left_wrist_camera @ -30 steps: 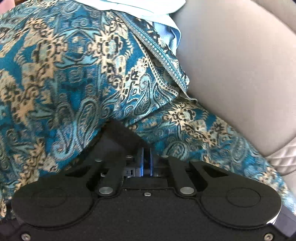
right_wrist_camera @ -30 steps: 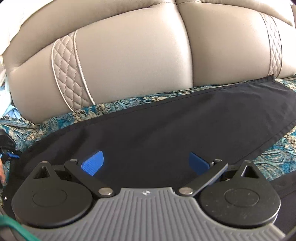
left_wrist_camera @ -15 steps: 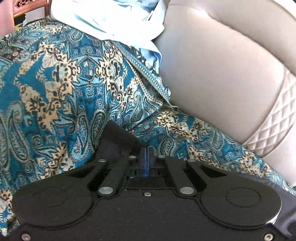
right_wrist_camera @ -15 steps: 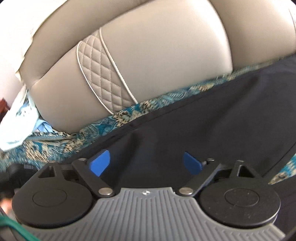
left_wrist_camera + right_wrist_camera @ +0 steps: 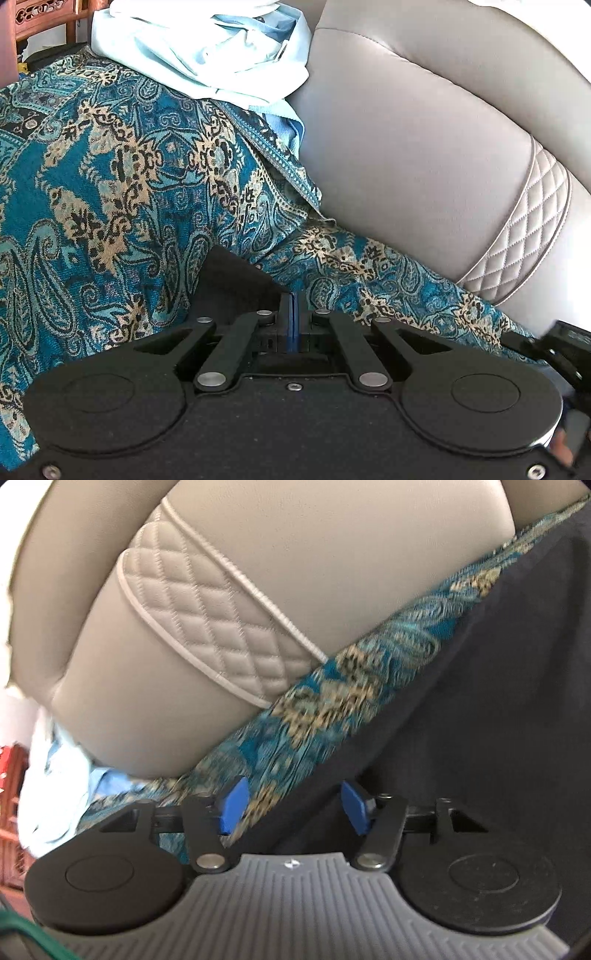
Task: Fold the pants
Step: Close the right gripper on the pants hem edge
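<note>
Left hand-held gripper (image 5: 294,317) is clenched, blue pads pressed flat together, and a corner of the dark pants (image 5: 236,280) rises just ahead and to the left of the fingertips; the gripper's own black body hides whether cloth actually sits between the pads, so that cannot be told. Only this small dark wedge of the garment shows in the left wrist view.

Over on the right, the right hand-held gripper (image 5: 291,806) is released, pads well apart, straddling the edge of the pants (image 5: 480,720). The left pad (image 5: 232,808) sits over the patterned cloth, the right pad (image 5: 354,806) over the dark fabric. The pants' straight edge runs diagonally, from near the fingertips up to the upper right, and the garment is cut off by the frame on the right and below, so its full length and which end is waist or hem cannot be made out. This view is motion-blurred too.

Underneath lies a teal paisley throw (image 5: 110,177) covering the sofa seat, with the pants lying on it. Behind it, the beige leather sofa back (image 5: 424,147) with a quilted, piped band (image 5: 210,627). At the far end of the throw, a heap of pale blue clothing (image 5: 192,51) rests against the sofa back. At the lower right edge of the left wrist view, part of a dark object intrudes, blurred.
</note>
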`<state>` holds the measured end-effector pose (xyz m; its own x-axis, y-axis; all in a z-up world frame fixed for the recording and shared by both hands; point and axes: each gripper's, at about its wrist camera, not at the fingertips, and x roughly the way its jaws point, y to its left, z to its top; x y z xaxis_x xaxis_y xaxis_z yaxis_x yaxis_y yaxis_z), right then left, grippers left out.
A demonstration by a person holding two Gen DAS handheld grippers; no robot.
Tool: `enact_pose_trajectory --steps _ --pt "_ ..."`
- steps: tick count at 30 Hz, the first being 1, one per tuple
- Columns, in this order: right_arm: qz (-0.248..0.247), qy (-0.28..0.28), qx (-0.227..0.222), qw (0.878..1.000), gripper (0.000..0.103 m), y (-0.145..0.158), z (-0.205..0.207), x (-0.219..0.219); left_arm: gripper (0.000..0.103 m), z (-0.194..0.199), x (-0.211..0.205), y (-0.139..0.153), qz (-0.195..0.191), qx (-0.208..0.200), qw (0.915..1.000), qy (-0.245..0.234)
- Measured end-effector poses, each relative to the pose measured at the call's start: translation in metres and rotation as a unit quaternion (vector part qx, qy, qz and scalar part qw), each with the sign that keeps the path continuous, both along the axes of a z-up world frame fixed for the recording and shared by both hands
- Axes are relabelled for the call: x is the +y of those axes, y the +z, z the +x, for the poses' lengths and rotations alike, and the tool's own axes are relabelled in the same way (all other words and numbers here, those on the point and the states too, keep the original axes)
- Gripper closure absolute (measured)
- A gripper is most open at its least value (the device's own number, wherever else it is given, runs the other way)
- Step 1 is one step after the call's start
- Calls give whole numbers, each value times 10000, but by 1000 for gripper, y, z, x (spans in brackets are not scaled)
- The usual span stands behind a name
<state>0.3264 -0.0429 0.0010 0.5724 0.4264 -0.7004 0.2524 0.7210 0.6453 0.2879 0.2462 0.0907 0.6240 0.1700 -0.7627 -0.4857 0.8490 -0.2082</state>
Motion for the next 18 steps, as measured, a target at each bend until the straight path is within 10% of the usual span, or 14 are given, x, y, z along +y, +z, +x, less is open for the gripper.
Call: enact_pose_trajectory --steps 6,10,18 --pt "-465 -554 64 9974 47 -9 27 -5 102 4 3 -2 -68 -3 10000 -13" --pt "-651 -564 72 9963 98 -9 34 -11 102 2 2 -3 -19 -31 10000 -25" --pt "-180 -501 -287 9982 100 14 7 -38 102 -17 0 11 -84 -161 9998 -82"
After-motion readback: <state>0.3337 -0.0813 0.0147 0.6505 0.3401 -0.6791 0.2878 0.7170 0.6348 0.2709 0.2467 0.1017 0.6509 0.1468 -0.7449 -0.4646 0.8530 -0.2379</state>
